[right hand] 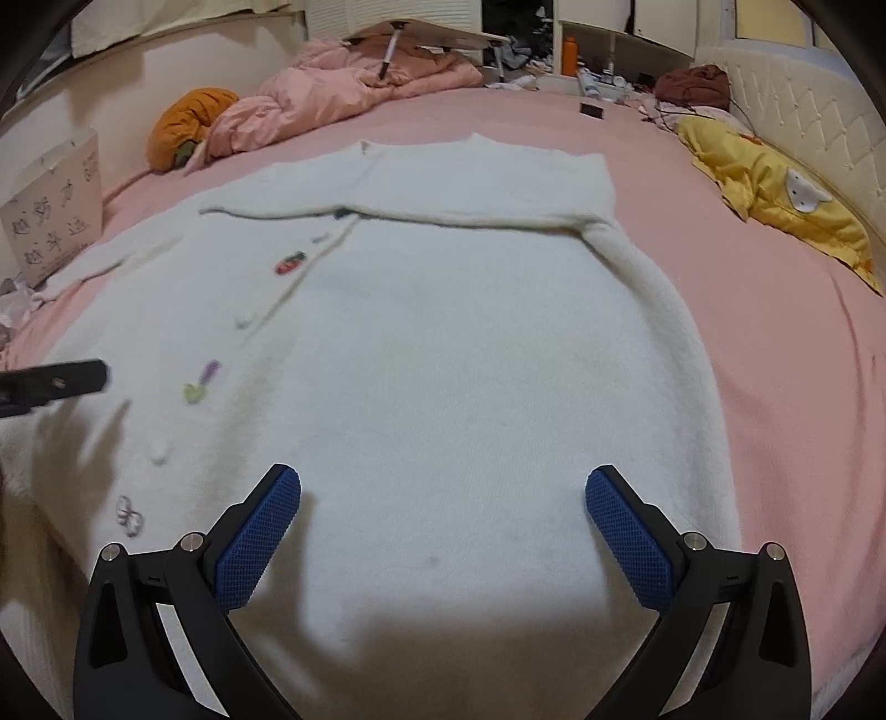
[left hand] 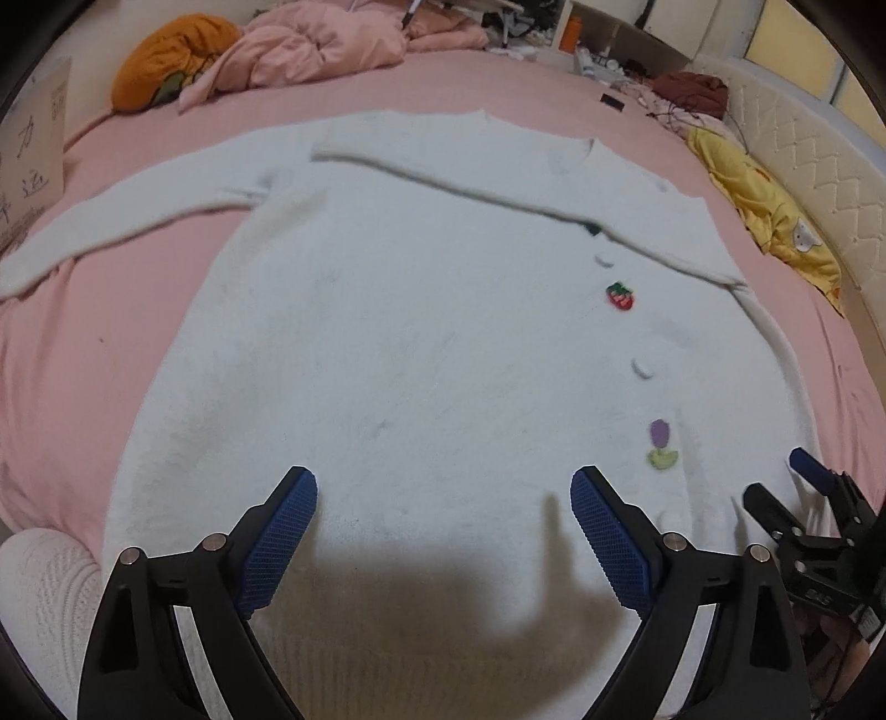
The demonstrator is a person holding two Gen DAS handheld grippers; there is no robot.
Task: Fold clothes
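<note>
White fuzzy cardigan (left hand: 398, 332) is laid flat, front up, on the pink bed (left hand: 111, 310). One sleeve is folded across the chest just below the neckline; the other sleeve (left hand: 116, 210) is stretched out sideways onto the sheet. A button line with a strawberry patch (left hand: 620, 294) and a tulip patch (left hand: 660, 442) runs down the front.

Handling, judged: soft, light, limp knit with a fluffy pile. It would sag and drape when lifted, and stretch if pulled from one point. Grip should be good on the pile; nothing fragile apart from the sewn-on patches and buttons. Best taken at the ribbed hem corners or a side seam, with a thick pinch, both sides lifted together. The outstretched sleeve is best pinched near its cuff.

Left hand-held gripper (left hand: 443, 531) is spread wide above the hem, nothing between the pads. Right hand-held gripper (right hand: 443, 531) is also spread wide, empty, over the hem nearer the folded-sleeve side.

Further out: crumpled pink duvet (left hand: 310, 50), orange cushion (left hand: 171, 58), yellow blanket (left hand: 775, 216), cardboard box (right hand: 55, 210).
</note>
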